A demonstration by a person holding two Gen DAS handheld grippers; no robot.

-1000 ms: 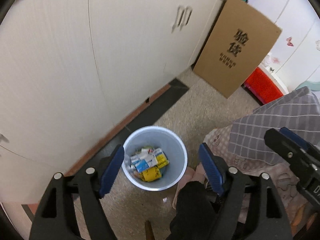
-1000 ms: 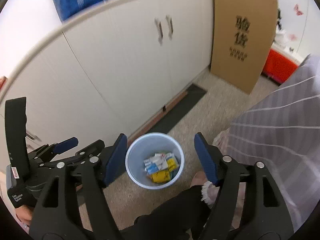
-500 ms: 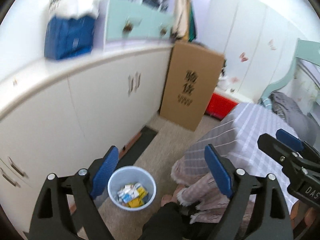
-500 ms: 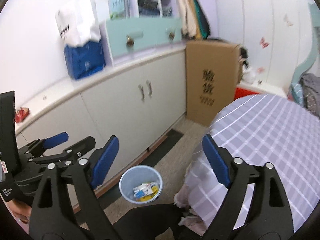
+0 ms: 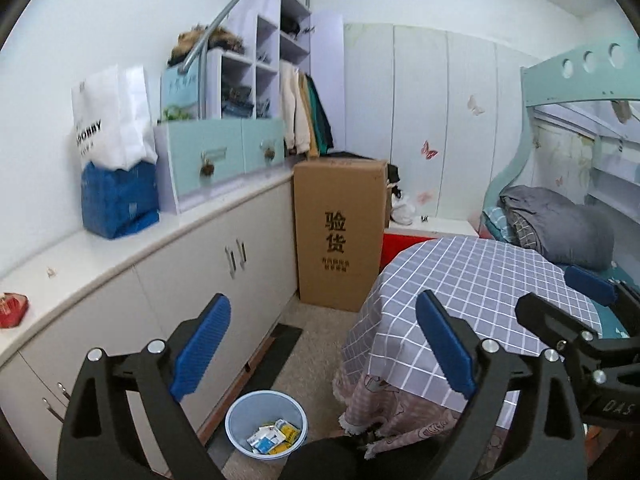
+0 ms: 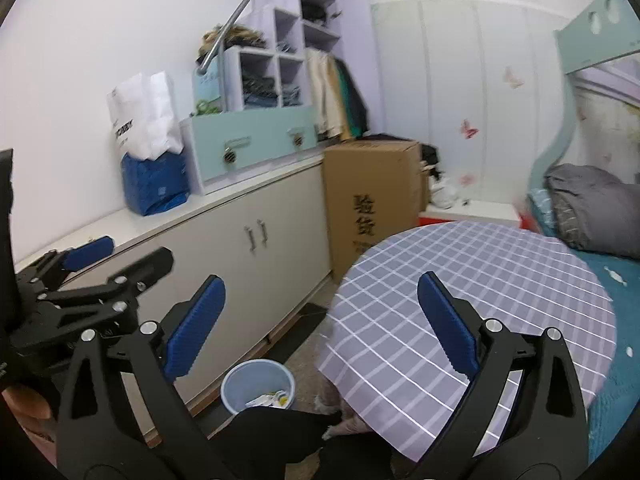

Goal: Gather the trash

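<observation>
A pale blue waste bin (image 5: pixel 240 414) stands on the floor against the white cabinets, low in the left wrist view, with several small boxes and wrappers (image 5: pixel 274 438) inside. It also shows in the right wrist view as the bin (image 6: pixel 240 384). My left gripper (image 5: pixel 320 306) is high above the floor, its jaws still opening with nothing between them. My right gripper (image 6: pixel 320 284) is likewise raised, its jaws widening and empty. Each gripper appears at the edge of the other's view. A round table with a purple checked cloth (image 5: pixel 472 280) stands to the right of the bin.
A tall cardboard box (image 5: pixel 338 232) stands beyond the bin beside the long white cabinet (image 5: pixel 224 280). Bags and a drawer unit (image 5: pixel 216 160) sit on the counter, and a red item (image 5: pixel 12 308) at its left end. A bunk bed (image 5: pixel 560 228) is at right. A person's dark-clad leg (image 5: pixel 320 460) is below.
Both grippers have risen from just above the bin and tilted up, so the whole room now shows and the bin looks small. Both pairs of jaws have spread wider.
</observation>
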